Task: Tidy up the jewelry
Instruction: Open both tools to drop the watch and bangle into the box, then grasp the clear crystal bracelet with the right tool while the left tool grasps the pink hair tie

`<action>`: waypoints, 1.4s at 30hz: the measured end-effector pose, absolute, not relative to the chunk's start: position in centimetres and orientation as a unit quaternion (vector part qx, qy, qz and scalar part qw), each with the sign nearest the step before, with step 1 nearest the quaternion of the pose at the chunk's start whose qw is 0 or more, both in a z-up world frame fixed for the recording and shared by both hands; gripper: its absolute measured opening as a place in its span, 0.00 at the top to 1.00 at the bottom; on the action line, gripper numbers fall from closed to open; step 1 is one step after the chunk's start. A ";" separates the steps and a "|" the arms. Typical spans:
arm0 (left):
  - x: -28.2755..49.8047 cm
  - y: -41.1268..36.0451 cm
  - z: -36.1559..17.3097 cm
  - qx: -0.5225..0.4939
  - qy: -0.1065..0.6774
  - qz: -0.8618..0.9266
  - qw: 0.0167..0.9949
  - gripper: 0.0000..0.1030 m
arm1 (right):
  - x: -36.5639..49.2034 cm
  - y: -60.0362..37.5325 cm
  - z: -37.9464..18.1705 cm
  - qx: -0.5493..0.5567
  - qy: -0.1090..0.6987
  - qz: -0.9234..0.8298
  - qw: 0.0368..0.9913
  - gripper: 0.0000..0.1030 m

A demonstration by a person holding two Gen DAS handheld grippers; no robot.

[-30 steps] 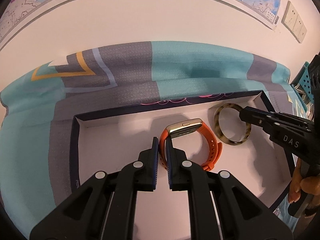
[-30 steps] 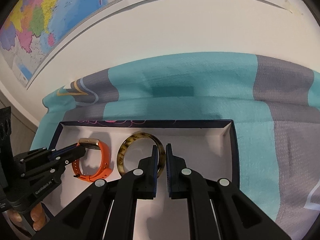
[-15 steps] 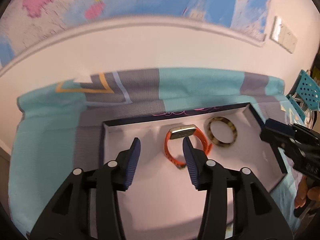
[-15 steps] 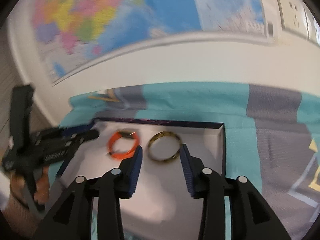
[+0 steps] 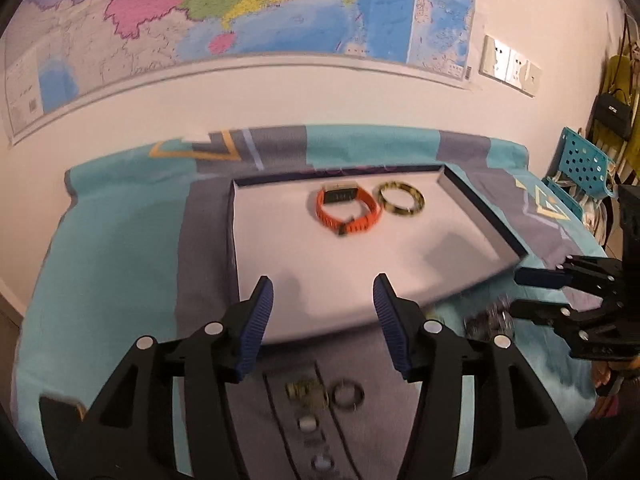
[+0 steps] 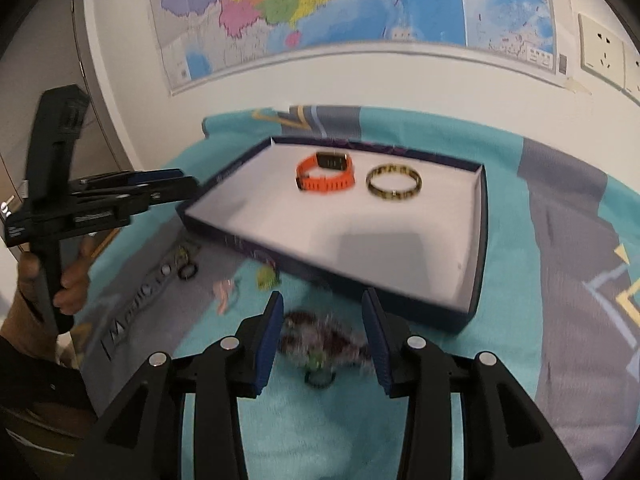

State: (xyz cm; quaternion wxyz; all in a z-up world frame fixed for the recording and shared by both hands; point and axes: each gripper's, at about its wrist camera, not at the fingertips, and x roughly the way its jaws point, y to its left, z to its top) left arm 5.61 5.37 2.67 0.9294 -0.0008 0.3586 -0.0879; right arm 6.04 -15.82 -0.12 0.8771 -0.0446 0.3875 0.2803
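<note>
Both tools have pulled back out of the tray (image 5: 480, 216) and spread wide, holding nothing. The orange watch band (image 5: 346, 210) and tortoiseshell bangle (image 5: 401, 199) lie side by side at the tray's far end. The right tool (image 6: 322, 318) hovers over a blurred beaded piece (image 6: 320, 340); the left tool (image 5: 322, 312) hovers over small rings (image 5: 348, 398) on the surface.

Inside the tray (image 6: 478, 216), toward its far edge: a watch band (image 6: 325, 178) on the left, a bangle (image 6: 394, 188) just beside it on the right, apart. Tray set on the cloth (image 6: 516, 208), near its far edge. Before the tray's near edge, on the cloth: small rings (image 5: 347, 397) at left, a blurred beaded piece (image 6: 320, 340) toward the right.
</note>
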 end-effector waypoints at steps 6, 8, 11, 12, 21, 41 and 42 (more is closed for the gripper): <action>3.1 3.5 1.4 0.027 0.364 -0.121 0.923 0.49 | 5.5 -15.1 -1.6 -0.060 0.397 0.274 0.874 0.63; 2.7 2.9 0.9 0.033 0.367 -0.128 0.921 0.48 | 5.4 -14.7 -1.8 -0.066 0.396 0.273 0.874 0.63; 2.5 2.0 0.4 0.037 0.374 -0.133 0.917 0.48 | 5.1 -14.2 -1.9 -0.085 0.391 0.265 0.877 0.63; 2.5 1.8 0.2 0.036 0.377 -0.135 0.915 0.48 | 4.9 -14.1 -1.9 -0.089 0.390 0.263 0.878 0.64; 2.4 0.4 -1.2 0.043 0.394 -0.150 0.906 0.48 | 4.5 -13.9 -1.9 -0.111 0.390 0.257 0.877 0.90; 3.5 0.0 -2.6 0.026 0.425 -0.173 0.888 0.63 | 4.3 -19.1 2.8 0.036 0.355 0.274 0.893 0.92; 3.5 -0.1 -2.7 0.025 0.425 -0.176 0.888 0.63 | 4.3 -19.3 3.2 0.038 0.351 0.275 0.894 0.92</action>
